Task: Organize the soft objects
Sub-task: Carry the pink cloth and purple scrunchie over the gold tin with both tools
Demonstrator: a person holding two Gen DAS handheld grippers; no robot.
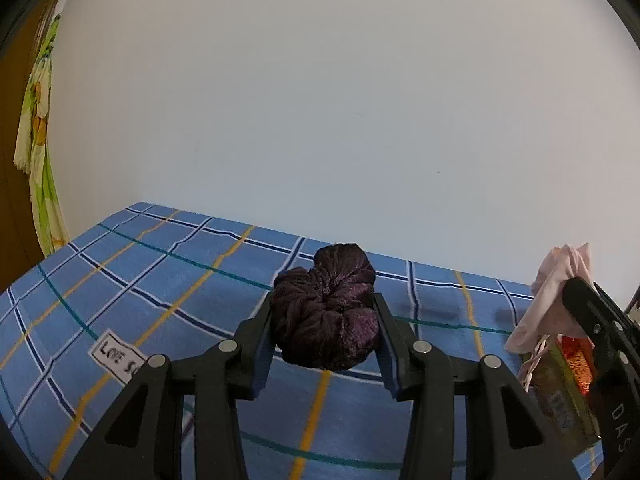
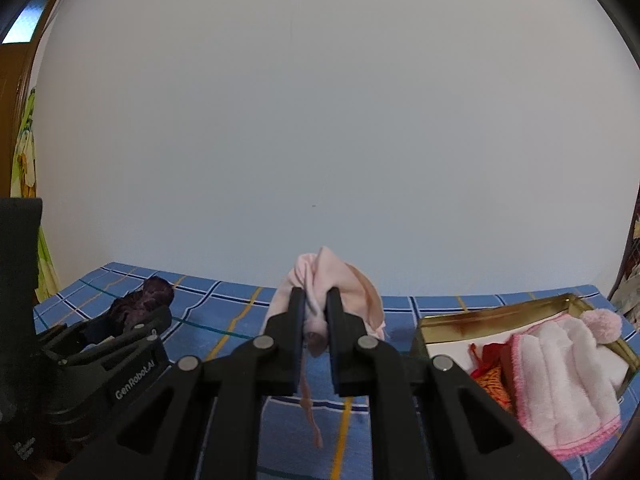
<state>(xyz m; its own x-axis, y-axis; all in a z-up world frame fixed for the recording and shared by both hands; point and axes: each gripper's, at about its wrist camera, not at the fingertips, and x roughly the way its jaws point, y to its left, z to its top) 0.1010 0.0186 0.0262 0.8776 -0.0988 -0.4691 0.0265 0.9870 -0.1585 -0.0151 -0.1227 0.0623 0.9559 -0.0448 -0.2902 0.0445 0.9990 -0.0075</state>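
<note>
Far left, a floral curtain (image 1: 38, 128) hangs by the wall, not involved. A blue plaid cloth (image 1: 160, 280) with a "LOVE" label (image 1: 116, 356) covers the table.

The left gripper (image 1: 325, 320) is clenched on a dark purple velvet scrunchie (image 1: 326, 308). The pads press both its sides and it bulges out past the fingertips, lifted off the cloth. It gets squeezed across the bunched middle, probably so the loose ring doesn't flop or slip. In the right wrist view the same left gripper (image 2: 132, 320) sits at left, scrunchie (image 2: 144, 300) poking out the front.

Centre: the right gripper (image 2: 314, 320) is fully clamped on a pale pink fabric piece (image 2: 332, 288). Can't tell the exact garment; it's thin and crumpled, with a pinkish drawstring (image 2: 310, 400) dangling below the jaws. It's held up above the cloth, most of the fabric bunched beyond the tips. The left wrist view shows it (image 1: 552, 292) at the right edge.

Right: a gold metal tin (image 2: 492, 316) lies open on the cloth. It already holds a white fleece hat with pink trim (image 2: 560, 380) and pompom (image 2: 602, 324), plus a red-orange knit item (image 2: 492, 376). That reads as the collection box.

Judgement: both held items are headed for the tin. The pink piece is nearer; the scrunchie is well apart from it.
</note>
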